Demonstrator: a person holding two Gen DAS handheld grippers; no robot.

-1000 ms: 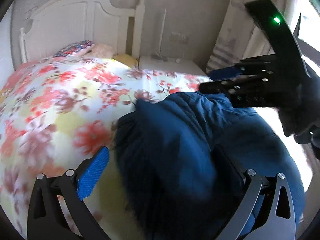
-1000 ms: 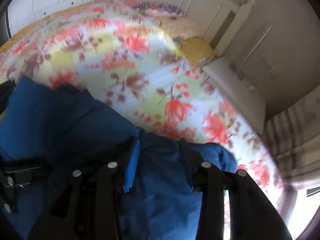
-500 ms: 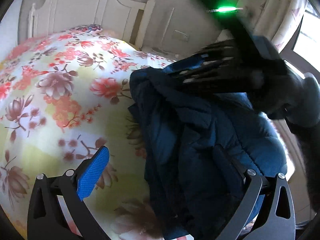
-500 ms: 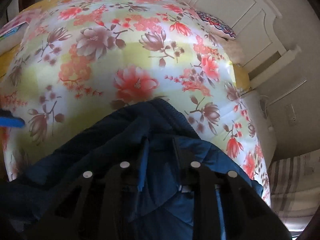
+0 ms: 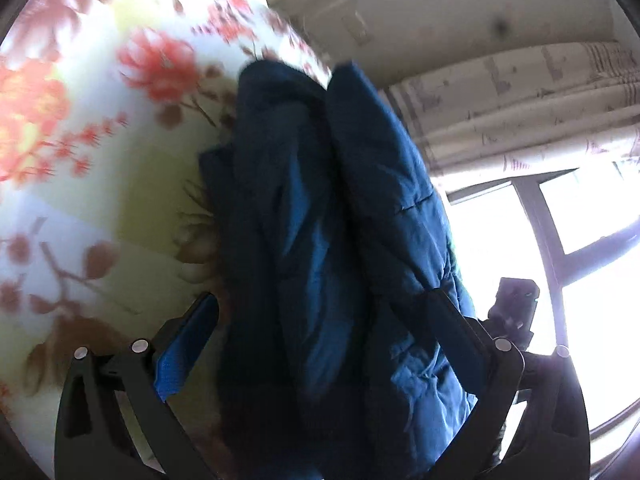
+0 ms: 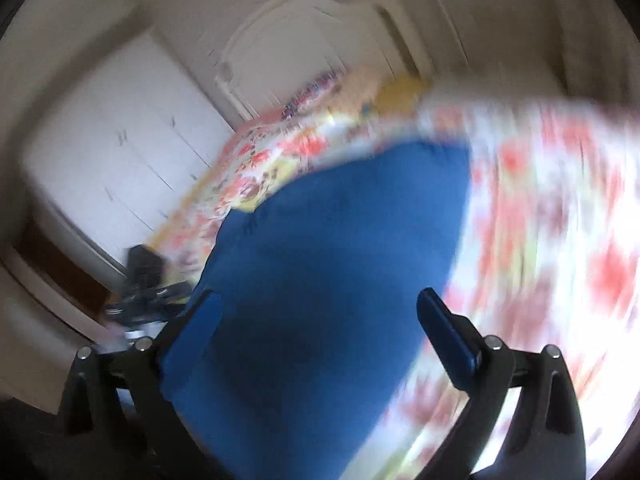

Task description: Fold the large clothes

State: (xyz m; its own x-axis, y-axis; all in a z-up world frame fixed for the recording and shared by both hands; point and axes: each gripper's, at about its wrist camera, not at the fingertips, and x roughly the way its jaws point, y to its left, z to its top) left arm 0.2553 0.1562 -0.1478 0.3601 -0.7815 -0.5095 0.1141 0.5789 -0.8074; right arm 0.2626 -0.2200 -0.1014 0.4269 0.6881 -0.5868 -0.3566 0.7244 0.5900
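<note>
A bed (image 6: pixel 560 208) covered in a floral quilt of red and pink blossoms on pale yellow and white fills most of both my views, blurred in my right one. At its far end stands a white headboard (image 6: pixel 280 52), with a white wardrobe (image 6: pixel 120 152) along the wall beside it. In my left view a striped curtain (image 5: pixel 520 100) hangs next to a bright window (image 5: pixel 580 240) beyond the bed's edge. The big dark blue padded jacket (image 5: pixel 340 220) lies bunched on the quilt near that window-side edge of the bed, folded into two long puffy ridges with a crease between them. My left tongs (image 5: pixel 324 328) stand wide, and the jacket's bulk sits between the blue-padded fingers (image 5: pixel 188 344); I cannot tell whether the far finger presses the cloth, but the near pad is clear of it, so nothing is gripped. My right tongs (image 6: pixel 320 328) have just sprung apart to their widest, hovering above the jacket (image 6: pixel 332 280) with both pads free of it. A small dark piece of my right tongs shows at the window side of my left view.
</note>
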